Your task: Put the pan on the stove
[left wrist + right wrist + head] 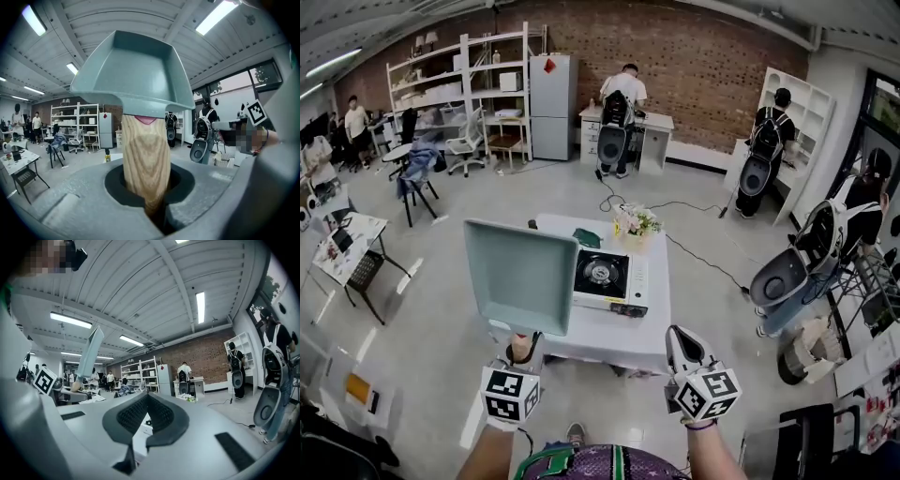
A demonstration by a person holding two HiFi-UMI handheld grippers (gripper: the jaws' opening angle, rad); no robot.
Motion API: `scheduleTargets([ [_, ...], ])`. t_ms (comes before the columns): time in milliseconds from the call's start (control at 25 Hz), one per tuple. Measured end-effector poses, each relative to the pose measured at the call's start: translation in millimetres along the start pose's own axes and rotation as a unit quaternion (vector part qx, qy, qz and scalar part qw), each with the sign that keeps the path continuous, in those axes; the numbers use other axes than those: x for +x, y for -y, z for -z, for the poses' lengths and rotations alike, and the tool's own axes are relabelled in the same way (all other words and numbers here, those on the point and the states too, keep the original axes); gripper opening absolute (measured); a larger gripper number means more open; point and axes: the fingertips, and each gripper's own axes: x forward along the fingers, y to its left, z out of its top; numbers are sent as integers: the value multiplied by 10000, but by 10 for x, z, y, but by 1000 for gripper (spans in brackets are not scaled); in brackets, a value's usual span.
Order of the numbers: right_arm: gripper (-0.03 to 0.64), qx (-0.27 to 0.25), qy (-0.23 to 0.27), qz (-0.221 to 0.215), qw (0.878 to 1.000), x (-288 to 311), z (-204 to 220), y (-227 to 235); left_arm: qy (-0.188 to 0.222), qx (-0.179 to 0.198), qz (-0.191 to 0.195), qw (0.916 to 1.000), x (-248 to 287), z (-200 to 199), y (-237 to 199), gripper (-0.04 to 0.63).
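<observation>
Left of the stove [609,278], the left tool [523,347] grasps the pan [522,274] by its wooden handle [144,164]; the right tool [146,397] is clenched, empty.

The left gripper [523,345] and right gripper [677,334] have pale grey bodies, each bearing a white cube [508,394] with black square markers. The person wears a purple-and-green patterned top [581,464].

Closed right claw [146,404], pan [90,352] at left
</observation>
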Motion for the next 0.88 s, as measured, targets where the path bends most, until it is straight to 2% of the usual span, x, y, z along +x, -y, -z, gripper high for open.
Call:
scheduleTargets([
  [560,0,-98,-41,112,9999,1089,-80,-82,-141,161,314,9993,772,-60,-806,38],
  [880,0,-117,-167,188,9996,1311,-29,20,-123,91,419,9990,1085,-76,-888,38],
])
